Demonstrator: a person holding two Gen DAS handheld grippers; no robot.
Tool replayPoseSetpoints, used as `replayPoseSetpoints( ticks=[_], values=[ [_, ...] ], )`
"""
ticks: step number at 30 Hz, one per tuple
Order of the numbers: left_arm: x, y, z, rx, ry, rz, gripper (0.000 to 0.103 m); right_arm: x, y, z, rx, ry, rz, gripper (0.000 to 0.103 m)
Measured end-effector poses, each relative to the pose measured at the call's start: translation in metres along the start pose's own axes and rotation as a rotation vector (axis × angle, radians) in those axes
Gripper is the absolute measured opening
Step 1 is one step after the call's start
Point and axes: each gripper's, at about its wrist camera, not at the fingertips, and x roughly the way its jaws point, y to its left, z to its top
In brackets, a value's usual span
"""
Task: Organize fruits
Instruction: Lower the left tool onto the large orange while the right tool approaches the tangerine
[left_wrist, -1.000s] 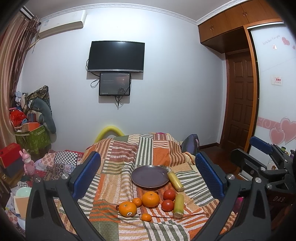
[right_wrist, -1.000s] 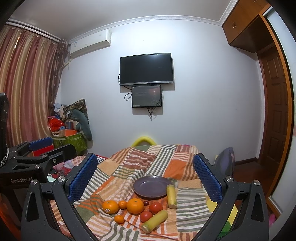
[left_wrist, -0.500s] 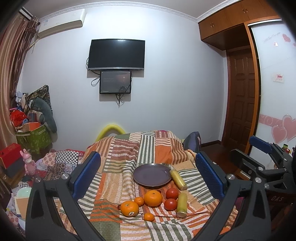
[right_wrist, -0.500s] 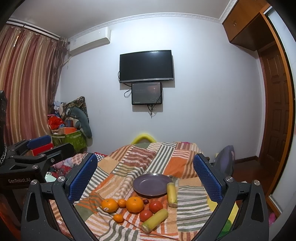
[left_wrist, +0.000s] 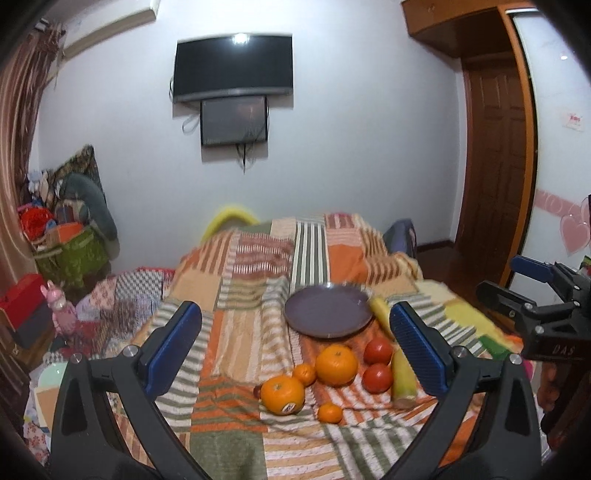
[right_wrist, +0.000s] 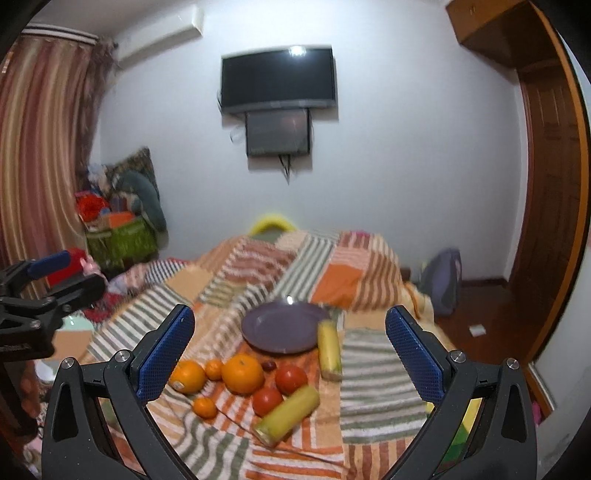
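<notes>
An empty purple plate (left_wrist: 328, 311) lies on a striped patchwork blanket (left_wrist: 255, 266). In front of it lie two large oranges (left_wrist: 336, 364), two small mandarins (left_wrist: 329, 412), two tomatoes (left_wrist: 377, 350) and two corn cobs (left_wrist: 402, 374). The plate (right_wrist: 283, 326), oranges (right_wrist: 242, 373), tomatoes (right_wrist: 291, 379) and corn (right_wrist: 287, 413) also show in the right wrist view, with a small dark fruit (right_wrist: 268, 365). My left gripper (left_wrist: 295, 345) and right gripper (right_wrist: 290, 352) are both open and empty, held above and short of the fruit.
A TV (left_wrist: 233, 66) hangs on the far wall. Piled bags and boxes (left_wrist: 66, 236) stand at the left. A wooden door (left_wrist: 495, 170) and a backpack (right_wrist: 441, 280) are at the right. The right gripper also shows in the left wrist view (left_wrist: 535, 291).
Both grippers have moved forward and down towards the fruit, which now looks larger and closer. Both jaws stay open. No fruit has moved.
</notes>
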Motion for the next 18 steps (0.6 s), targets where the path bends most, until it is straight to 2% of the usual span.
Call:
replayPoseSetpoints(
  ticks=[1,3,7,9,18],
  values=[
    [0.006,0.003,-0.003,-0.004,0.019,-0.001,0.100,0.007,-0.003,-0.003,0.007,0.028,0.008,0.103],
    [0.021,0.008,-0.009,-0.003,0.067,-0.001,0.089,0.021,-0.009,-0.009,0.014,0.077,0.011,0.103],
    [0.051,0.016,-0.022,-0.010,0.170,-0.017,0.078,0.042,-0.015,-0.023,0.023,0.163,0.023,0.102],
    [0.064,0.021,-0.030,-0.024,0.221,-0.030,0.071,0.049,-0.017,-0.027,0.029,0.199,0.031,0.096],
    [0.109,0.034,-0.064,-0.031,0.361,-0.056,0.067,0.087,-0.023,-0.051,0.045,0.329,0.074,0.073]
  ],
)
